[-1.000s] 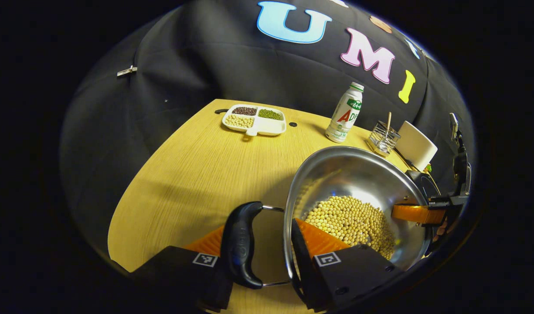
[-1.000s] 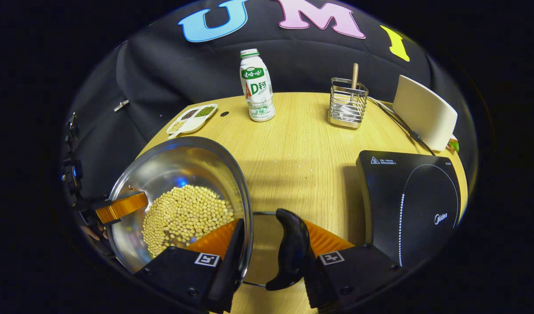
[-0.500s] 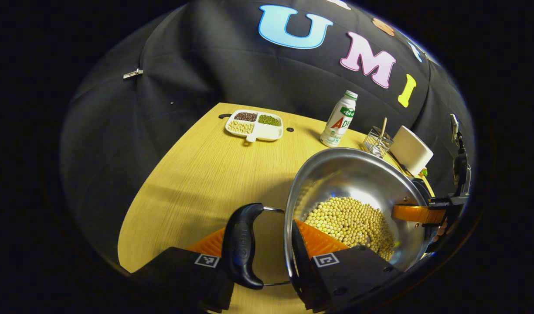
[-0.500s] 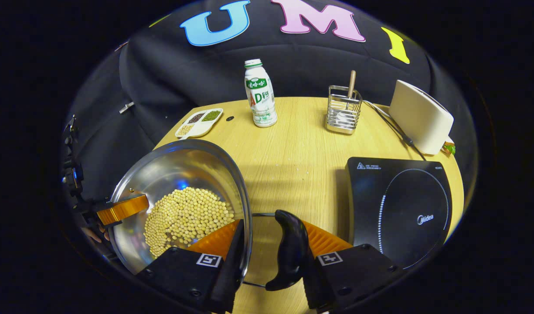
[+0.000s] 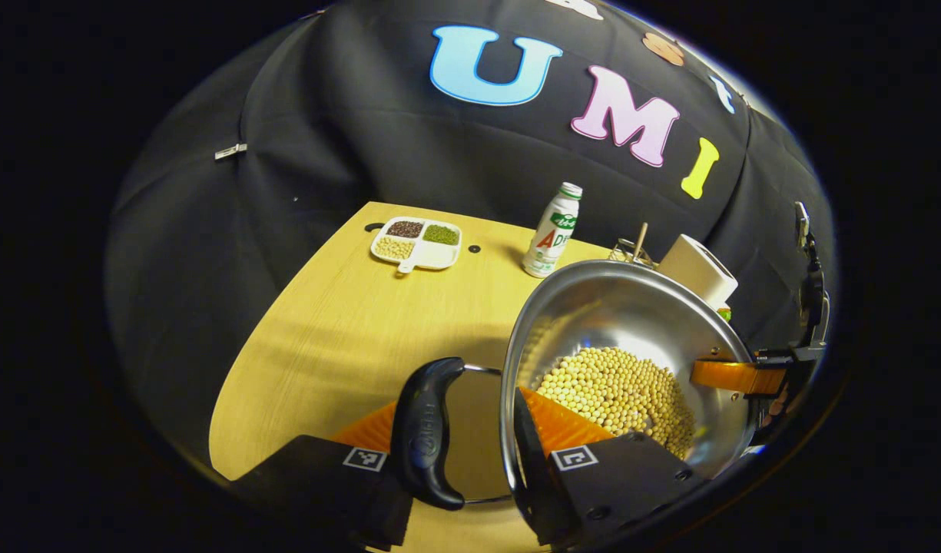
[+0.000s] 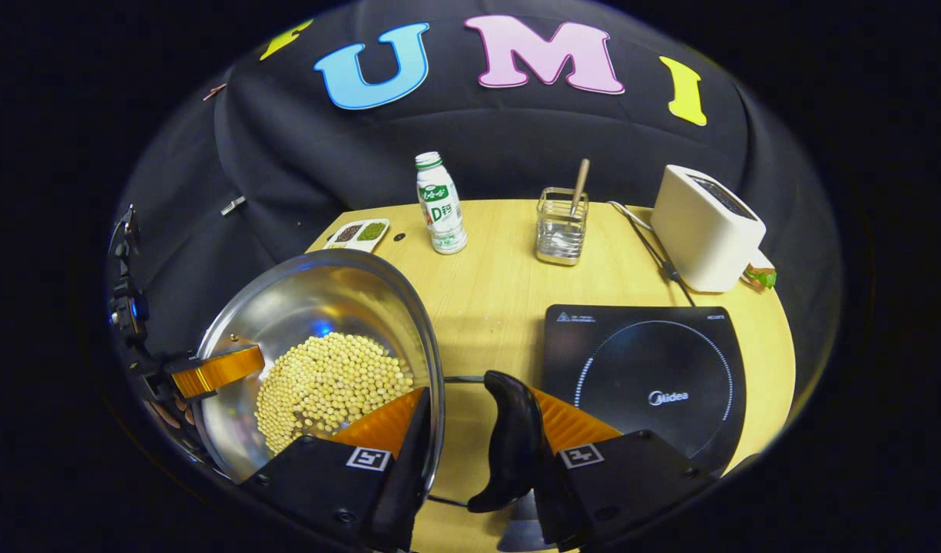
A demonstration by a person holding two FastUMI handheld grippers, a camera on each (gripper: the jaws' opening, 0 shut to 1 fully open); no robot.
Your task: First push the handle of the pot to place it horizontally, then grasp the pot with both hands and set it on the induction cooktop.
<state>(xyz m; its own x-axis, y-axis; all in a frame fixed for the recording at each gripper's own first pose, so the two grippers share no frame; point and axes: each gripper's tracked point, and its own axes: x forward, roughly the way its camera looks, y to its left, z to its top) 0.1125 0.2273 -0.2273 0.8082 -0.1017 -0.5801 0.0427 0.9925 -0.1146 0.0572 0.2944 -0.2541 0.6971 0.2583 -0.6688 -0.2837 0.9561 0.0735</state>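
Note:
A steel pot (image 5: 624,315) with soybeans (image 5: 616,388) in it hangs above the wooden table (image 5: 347,330), held from both sides. My left gripper (image 5: 455,403) is shut on the pot's black left handle (image 5: 428,430), one finger outside the handle and one inside the pot wall. My right gripper (image 6: 478,399) is shut the same way on the black right handle (image 6: 512,442) and the rim of the pot (image 6: 324,307). Each view shows a finger (image 5: 735,376) of the other gripper across the beans. The black induction cooktop (image 6: 647,376) lies just right of the right handle, lower down.
At the back of the table stand a white drink bottle (image 6: 439,203), a wire holder (image 6: 560,226) with a wooden stick, and a white toaster (image 6: 704,230) with its cord. A divided dish (image 5: 415,242) of beans sits at the far left corner.
Both grippers have risen with the pot, so the table items look smaller and lower. The cooktop has slid toward the middle of the right gripper view, closer to the right handle.

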